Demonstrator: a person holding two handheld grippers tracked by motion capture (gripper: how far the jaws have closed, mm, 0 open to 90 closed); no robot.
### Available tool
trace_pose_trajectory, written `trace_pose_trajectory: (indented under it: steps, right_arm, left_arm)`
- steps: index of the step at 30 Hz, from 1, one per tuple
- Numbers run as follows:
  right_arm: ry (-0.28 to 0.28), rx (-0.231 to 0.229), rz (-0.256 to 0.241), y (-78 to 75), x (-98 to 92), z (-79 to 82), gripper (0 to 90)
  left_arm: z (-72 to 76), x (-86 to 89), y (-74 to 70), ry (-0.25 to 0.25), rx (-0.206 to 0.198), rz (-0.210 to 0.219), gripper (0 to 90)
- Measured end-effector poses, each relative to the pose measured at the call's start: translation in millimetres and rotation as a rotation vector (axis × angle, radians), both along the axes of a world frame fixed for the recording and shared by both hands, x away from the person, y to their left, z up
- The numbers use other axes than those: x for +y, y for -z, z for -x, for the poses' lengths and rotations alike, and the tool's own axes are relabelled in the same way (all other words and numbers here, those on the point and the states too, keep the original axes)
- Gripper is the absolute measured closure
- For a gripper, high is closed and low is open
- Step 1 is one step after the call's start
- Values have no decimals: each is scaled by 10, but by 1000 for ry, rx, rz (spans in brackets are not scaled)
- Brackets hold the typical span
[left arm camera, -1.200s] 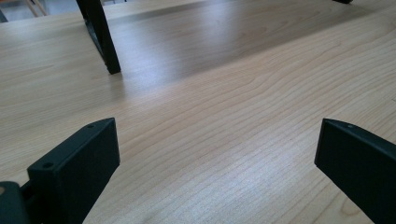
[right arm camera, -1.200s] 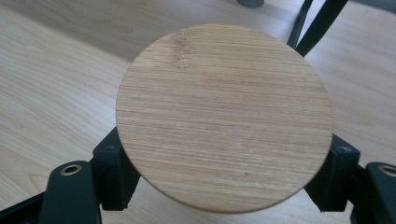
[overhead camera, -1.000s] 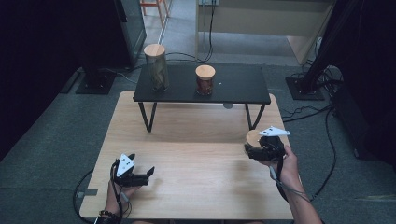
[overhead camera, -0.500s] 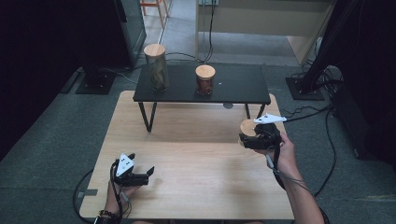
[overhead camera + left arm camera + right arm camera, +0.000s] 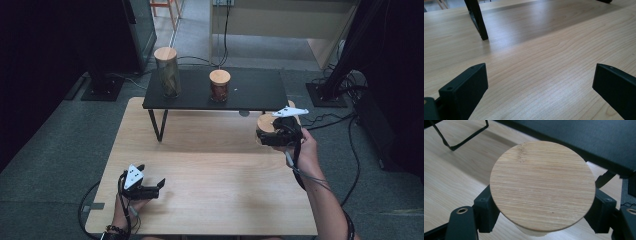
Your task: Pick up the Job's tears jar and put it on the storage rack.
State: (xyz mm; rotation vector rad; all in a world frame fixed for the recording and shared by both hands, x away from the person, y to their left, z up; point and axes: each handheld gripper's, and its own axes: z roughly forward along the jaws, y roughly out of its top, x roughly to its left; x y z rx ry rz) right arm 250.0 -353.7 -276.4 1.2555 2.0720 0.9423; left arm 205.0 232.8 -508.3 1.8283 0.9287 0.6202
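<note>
Standing upright, lid up, the jar [image 5: 541, 185] sits clamped in the right gripper [image 5: 276, 134]; left gripper [image 5: 150, 189] gapes.

Lab: dark stands [image 5: 107, 75], trailing cables [image 5: 320, 117].

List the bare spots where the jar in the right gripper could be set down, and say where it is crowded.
The shelf is bare right of the short jar, and between it and the tall jar. The table is bare across its middle, between the left gripper and the right gripper holding the jar. The shelf's left end is tightest.
</note>
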Motion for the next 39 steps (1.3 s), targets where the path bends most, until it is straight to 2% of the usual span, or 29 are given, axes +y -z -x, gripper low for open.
trace_pose_trajectory:
  steps: [8, 16, 22, 29, 39]
  right_arm:
    - [1, -7, 4, -231, 50, -171, 253]
    - [16, -16, 11, -380, 118, -374, 253]
    - [36, -18, 4, -438, 135, -529, 253]
    - [57, -3, 10, -434, 173, -720, 253]
    - [80, 20, -32, -450, 132, -988, 253]
  left_arm:
    - [-1, -5, 3, 0, -1, 1, 0]
    - [1, -12, -3, 2, -1, -8, 0]
    - [-2, -12, -3, 2, -1, -9, 0]
    - [0, -19, -2, 1, -3, -11, 0]
    - [-3, -23, -3, 3, -5, -16, 0]
